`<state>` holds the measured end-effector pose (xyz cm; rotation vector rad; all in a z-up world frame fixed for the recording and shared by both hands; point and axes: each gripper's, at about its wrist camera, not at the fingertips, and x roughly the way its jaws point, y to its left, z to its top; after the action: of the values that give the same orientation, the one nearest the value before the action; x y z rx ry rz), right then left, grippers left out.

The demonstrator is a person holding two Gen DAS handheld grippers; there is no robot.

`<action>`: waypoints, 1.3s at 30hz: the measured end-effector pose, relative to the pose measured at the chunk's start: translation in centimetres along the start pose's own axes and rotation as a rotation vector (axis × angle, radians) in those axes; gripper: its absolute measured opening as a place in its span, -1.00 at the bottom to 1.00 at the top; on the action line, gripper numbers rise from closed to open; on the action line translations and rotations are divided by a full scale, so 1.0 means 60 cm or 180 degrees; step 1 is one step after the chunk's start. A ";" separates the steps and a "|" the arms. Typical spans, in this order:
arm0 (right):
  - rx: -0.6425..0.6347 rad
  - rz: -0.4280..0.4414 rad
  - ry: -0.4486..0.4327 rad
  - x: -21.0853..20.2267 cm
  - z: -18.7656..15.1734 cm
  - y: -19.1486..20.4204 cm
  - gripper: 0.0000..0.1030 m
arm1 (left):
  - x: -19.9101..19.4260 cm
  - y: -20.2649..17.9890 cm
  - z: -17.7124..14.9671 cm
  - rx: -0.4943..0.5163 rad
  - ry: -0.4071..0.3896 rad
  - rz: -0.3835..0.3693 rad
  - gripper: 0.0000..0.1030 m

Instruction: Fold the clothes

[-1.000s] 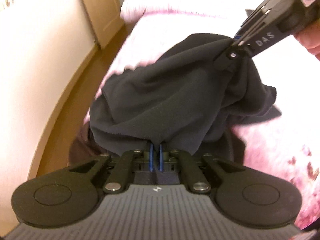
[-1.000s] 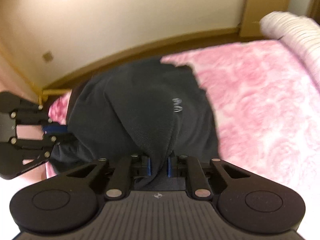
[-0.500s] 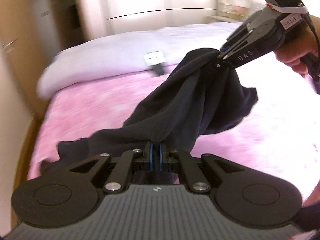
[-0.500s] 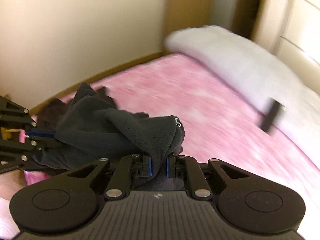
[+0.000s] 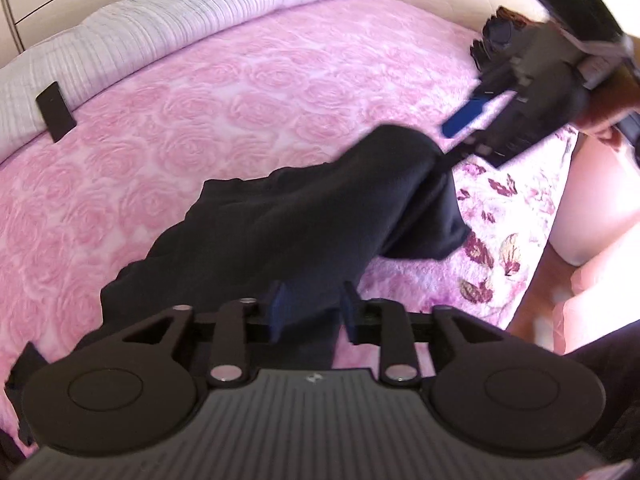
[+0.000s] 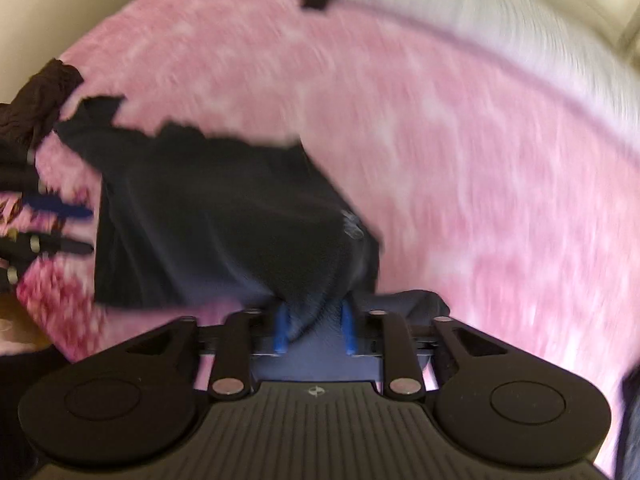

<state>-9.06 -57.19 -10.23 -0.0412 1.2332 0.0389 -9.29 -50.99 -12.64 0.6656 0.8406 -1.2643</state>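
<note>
I am looking along my left claw (image 5: 310,312), whose blue fingers (image 5: 278,312) are standing apart with dark cloth lying between them, so it is released rather than pinching. My right claw (image 6: 314,328) is likewise spread, with the black fleece garment (image 5: 312,224) draping loosely over the gap between its fingers. The garment is resting on the pink rose-patterned bedspread (image 5: 168,128), bunched and humped near the bed's front edge instead of lying flat, which I judge is why both claws are sitting at its near hem, ready to take corners. Left of it in the right view, a brown garment (image 6: 38,100) is lying crumpled. Farthest off, a small dark rectangular object (image 5: 55,111) is leaning against the white ribbed pillow (image 5: 192,12).
</note>
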 end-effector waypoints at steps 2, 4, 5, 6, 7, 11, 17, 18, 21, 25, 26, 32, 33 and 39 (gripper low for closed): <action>0.0090 0.0055 -0.0057 -0.006 -0.017 -0.014 -0.07 | 0.014 0.035 0.007 -0.0527 0.0078 0.0377 -0.34; 0.0245 0.0184 -0.0127 -0.010 -0.018 -0.022 -0.07 | 0.023 0.071 0.014 -0.0486 0.0123 0.0459 -0.31; 0.0345 0.0269 -0.0170 -0.011 -0.018 -0.028 -0.07 | 0.026 0.089 0.017 -0.0463 0.0137 0.0499 -0.31; 0.0433 0.0311 -0.0226 -0.014 -0.013 -0.034 -0.07 | 0.032 0.114 0.020 -0.0471 0.0136 0.0523 -0.31; 0.0519 0.0346 -0.0284 -0.018 -0.009 -0.041 -0.07 | 0.037 0.138 0.023 -0.0478 0.0135 0.0547 -0.30; 0.0853 0.0390 -0.0459 -0.021 0.021 -0.064 -0.06 | 0.090 0.254 0.041 -0.0744 0.0147 0.0440 -0.28; 0.0929 0.0269 -0.0258 0.066 0.064 -0.110 -0.03 | 0.201 0.360 0.064 -0.0928 0.0350 0.0070 -0.26; 0.0967 0.0297 -0.0193 0.088 0.067 -0.121 -0.03 | 0.218 0.368 0.065 -0.0966 0.0389 -0.0003 -0.22; 0.1073 0.0421 -0.0095 0.144 0.077 -0.148 -0.03 | 0.269 0.394 0.067 -0.1080 0.0507 -0.0223 -0.10; 0.1042 0.0685 -0.0004 0.217 0.091 -0.171 -0.03 | 0.316 0.402 0.067 -0.1020 0.0630 -0.0416 -0.01; 0.1028 0.0744 0.0030 0.238 0.093 -0.176 -0.02 | 0.324 0.402 0.067 -0.0995 0.0657 -0.0448 -0.01; 0.0940 0.1038 0.0263 0.330 0.087 -0.194 0.00 | 0.348 0.387 0.058 -0.0860 0.0786 -0.0473 -0.21; 0.0920 0.1060 0.0263 0.335 0.085 -0.193 -0.07 | 0.346 0.380 0.061 -0.0791 0.0774 -0.0430 -0.48; 0.0958 0.0993 0.0185 0.310 0.089 -0.204 -0.88 | 0.302 0.350 0.100 -0.0457 0.0548 -0.0060 -0.90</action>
<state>2.75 -69.00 -25.92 0.4147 1.2830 0.1235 13.95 -61.63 -24.94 0.6585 1.0712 -1.1626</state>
